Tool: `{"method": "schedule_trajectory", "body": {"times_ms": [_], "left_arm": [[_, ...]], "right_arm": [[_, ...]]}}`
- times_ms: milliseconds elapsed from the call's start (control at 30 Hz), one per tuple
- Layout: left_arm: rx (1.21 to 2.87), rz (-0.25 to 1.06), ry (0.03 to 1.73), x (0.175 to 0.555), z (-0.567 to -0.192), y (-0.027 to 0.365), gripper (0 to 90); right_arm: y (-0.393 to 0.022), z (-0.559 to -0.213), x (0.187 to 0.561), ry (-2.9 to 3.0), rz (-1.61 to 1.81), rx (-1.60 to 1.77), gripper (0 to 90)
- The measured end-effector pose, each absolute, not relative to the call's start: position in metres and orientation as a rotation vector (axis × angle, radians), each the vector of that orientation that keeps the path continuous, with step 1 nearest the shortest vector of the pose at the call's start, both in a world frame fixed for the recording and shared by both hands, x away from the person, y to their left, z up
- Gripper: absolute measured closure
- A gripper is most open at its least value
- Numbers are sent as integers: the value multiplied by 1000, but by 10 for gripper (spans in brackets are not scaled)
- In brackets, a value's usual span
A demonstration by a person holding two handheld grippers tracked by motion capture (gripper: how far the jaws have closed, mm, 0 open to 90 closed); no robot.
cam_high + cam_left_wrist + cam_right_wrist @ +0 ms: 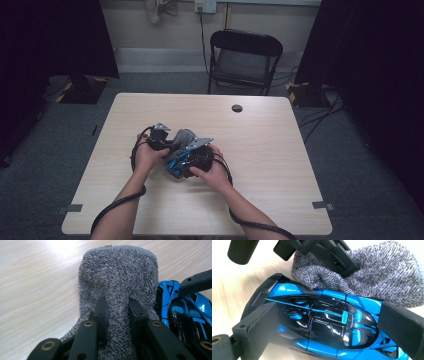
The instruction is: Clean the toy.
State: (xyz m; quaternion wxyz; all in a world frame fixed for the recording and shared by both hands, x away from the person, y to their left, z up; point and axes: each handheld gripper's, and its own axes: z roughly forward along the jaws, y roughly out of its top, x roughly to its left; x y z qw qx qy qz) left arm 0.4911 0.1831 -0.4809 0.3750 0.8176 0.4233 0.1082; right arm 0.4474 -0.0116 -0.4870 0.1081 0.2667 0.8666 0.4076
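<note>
1. Left gripper: jaws drawn narrow, pinching a fold of the grey sock; sock body extends toward 12 o'clock from the fingertips.
2. Right gripper: jaws spread wide, clamped lengthwise on the blue toy car, nose and tail against the pads.
3. Car's long axis lies alongside the sock, touching it at the car's 12 o'clock.
4. Both sit mid-table. Sock: speckled terry knit. Car: glossy blue and black.

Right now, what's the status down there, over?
Left gripper pinching the grey cloth. Right gripper spans the blue toy car, one jaw at each end. Cloth lies against the car.
</note>
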Motion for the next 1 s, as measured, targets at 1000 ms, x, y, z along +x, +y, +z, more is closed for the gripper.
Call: {"method": "schedule_trajectory", "body": {"times_ms": [1000], "left_arm": [[2175, 187, 1114, 457, -463, 226, 770]], "right_arm": [[-8, -485, 449, 2581, 1161, 780, 23]]}}
